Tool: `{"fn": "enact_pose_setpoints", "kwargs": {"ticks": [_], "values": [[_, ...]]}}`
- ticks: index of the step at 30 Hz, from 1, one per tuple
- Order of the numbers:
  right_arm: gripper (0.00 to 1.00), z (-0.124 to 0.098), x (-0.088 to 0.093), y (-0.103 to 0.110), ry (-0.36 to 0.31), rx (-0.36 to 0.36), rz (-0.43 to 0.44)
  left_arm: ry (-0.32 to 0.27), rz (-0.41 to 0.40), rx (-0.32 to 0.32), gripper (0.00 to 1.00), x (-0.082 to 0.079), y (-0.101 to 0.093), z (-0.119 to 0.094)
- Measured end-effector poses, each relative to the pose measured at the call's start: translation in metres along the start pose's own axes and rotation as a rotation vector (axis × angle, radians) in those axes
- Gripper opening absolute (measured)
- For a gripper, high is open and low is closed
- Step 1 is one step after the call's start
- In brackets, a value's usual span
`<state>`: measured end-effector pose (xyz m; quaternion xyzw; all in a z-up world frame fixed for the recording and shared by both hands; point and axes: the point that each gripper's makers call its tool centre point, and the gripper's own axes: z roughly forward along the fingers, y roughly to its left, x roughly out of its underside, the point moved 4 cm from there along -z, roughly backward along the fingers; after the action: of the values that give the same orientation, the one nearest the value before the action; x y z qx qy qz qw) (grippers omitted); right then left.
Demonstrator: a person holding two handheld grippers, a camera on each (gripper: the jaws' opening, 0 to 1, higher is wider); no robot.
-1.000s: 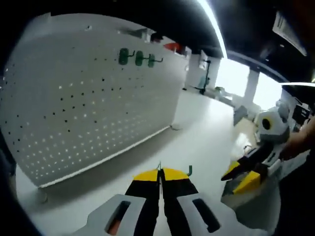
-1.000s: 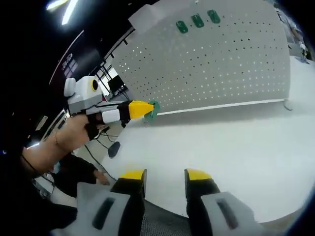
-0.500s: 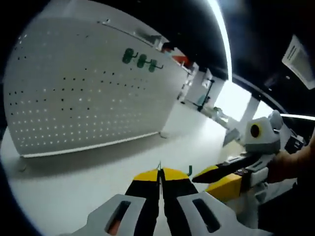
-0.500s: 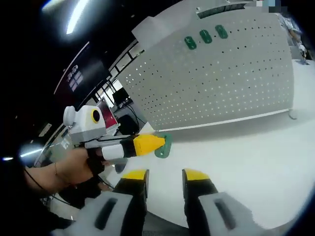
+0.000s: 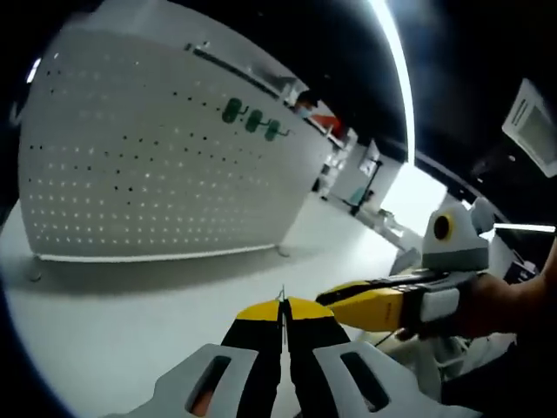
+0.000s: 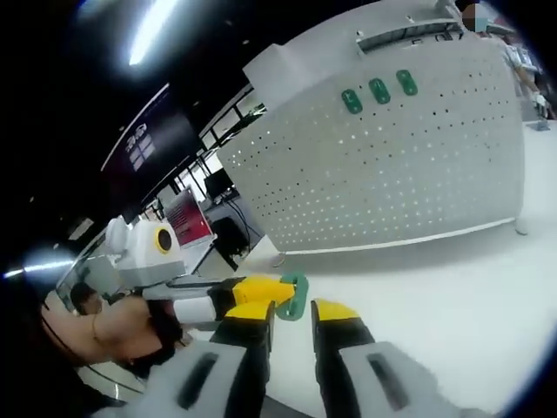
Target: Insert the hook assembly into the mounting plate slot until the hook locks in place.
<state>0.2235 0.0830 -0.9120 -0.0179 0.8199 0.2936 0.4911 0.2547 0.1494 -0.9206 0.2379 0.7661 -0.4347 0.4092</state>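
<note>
left gripper [image 5: 281, 306] pinches our green hook [image 6: 294, 294] | right gripper [image 6: 289, 315] parted, empty | pegboard [image 6: 409, 165] upper right | risk: thin grip slips, hook drops

no legible text, signs perhaps too blurred

Both tongs have grey bodies, black jaws and yellow tips. The left tongs [image 5: 281, 306] show an orange patch in a slot at 7 o'clock. The right tongs [image 6: 292, 308] have dark slots in each grey shell.

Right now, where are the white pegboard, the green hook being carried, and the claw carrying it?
white pegboard [image 6: 409, 174], right gripper view, perforated face.
green hook [image 6: 294, 296], right gripper view, its plate.
left claw [image 6: 277, 290], right gripper view, yellow tips.
</note>
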Motion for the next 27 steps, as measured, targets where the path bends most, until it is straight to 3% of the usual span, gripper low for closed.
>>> {"fn": "enact_pose_setpoints", "kwargs": {"ticks": [5,27], "values": [[0.09,-0.001,0.001,-0.001,-0.009,0.002,0.009,-0.021,-0.021,0.011,0.01,-0.001,-0.006,-0.002],[0.06,-0.009,-0.003,0.003,-0.046,-0.045,0.028,-0.057,-0.040,0.050,0.01,-0.004,-0.019,-0.004]]}}
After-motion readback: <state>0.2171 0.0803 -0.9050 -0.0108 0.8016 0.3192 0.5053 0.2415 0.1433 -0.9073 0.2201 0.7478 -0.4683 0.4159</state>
